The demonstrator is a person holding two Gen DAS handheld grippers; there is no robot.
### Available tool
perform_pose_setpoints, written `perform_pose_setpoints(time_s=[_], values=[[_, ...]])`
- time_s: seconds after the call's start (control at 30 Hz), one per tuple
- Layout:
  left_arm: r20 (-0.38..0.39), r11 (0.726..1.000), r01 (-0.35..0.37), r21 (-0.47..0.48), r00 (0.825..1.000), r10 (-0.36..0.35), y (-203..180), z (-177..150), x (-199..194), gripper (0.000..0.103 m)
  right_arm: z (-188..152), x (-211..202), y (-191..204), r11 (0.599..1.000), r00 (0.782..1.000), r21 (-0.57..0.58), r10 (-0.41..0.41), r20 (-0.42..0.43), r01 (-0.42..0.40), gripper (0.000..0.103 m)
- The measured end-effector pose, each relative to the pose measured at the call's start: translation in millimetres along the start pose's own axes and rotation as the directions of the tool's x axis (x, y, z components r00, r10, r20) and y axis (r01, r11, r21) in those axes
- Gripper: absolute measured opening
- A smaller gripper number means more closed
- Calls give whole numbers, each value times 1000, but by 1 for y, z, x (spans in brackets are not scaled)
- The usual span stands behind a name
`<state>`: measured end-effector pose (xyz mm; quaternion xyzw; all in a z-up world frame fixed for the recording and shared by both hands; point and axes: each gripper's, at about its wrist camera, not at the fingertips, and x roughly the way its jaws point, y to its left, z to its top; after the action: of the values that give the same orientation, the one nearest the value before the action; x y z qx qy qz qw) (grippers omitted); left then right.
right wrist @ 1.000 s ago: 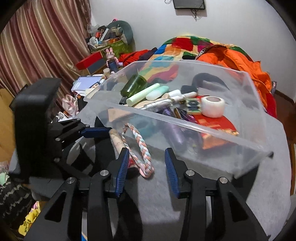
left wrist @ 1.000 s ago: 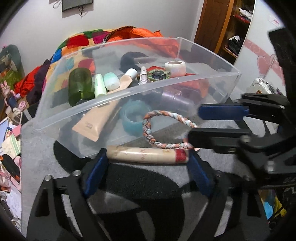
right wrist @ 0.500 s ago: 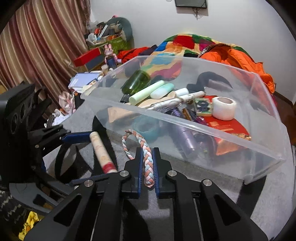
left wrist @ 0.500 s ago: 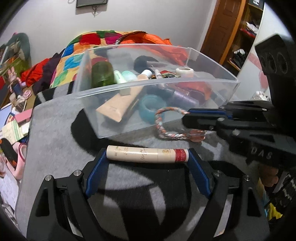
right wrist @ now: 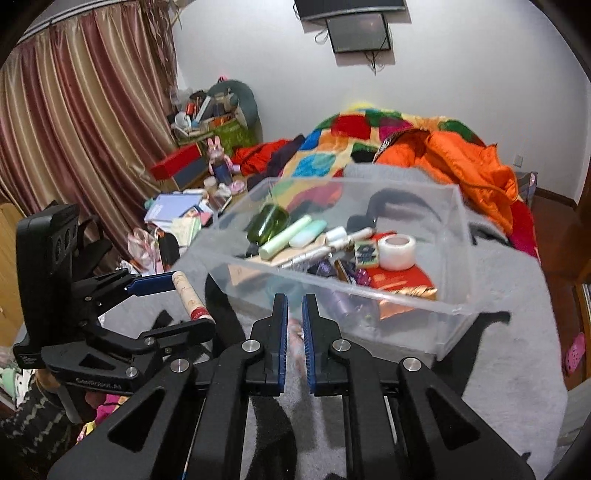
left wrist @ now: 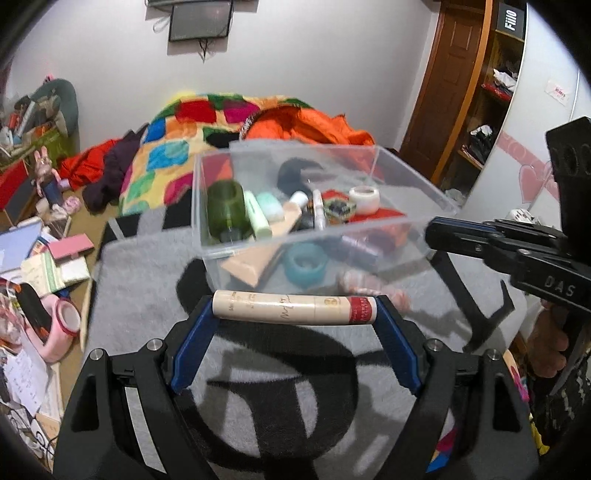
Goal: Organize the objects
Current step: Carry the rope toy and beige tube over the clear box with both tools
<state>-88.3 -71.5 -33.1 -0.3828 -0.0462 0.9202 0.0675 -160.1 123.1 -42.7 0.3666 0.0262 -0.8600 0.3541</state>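
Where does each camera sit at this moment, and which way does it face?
Left wrist: on the left gripper, facing forward and down at the clear bin; its fingers hold a cream tube; the right gripper enters from the right.
Right wrist: on the right gripper, facing the same bin; its jaws are shut on a braided ring; left gripper at left.
Shared: bin, tube, both grippers.

I saw a white wall (right wrist: 461, 110) with a dark screen (right wrist: 360, 35) mounted high, striped curtains (right wrist: 81, 140) at left, a patchwork quilt (left wrist: 173, 155) heaped on the bed, a brown wooden door (left wrist: 448, 85) and grey carpet (left wrist: 140, 273).
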Motion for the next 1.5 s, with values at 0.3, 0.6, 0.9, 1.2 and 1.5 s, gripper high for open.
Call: perform_pose_setpoints(time_s=[0.3,0.6,0.9,1.2,1.5], values=[[59,1000,-1,-10,998,2,2,16,-13,84,-1,-2,3,999,1000,-42,5,-24,-6,11],[77,999,-44,-1,996,44,11,35,-11,84,-27,56,-3,993,982,-94,-93,-167,78,29],[43,998,-63,-20,997,64,20,55,19,84,-46,66,-3,986,970,-128,-129,-206,104,11],[-6,998,-70,0,998,70,13,64,48,84,-46,42,3,985,980,-147,-119,-160,96,11],[-34,997,-67,22,997,68,7,64,63,84,-15,1,0,986,991,-109,-130,-19,127,11]])
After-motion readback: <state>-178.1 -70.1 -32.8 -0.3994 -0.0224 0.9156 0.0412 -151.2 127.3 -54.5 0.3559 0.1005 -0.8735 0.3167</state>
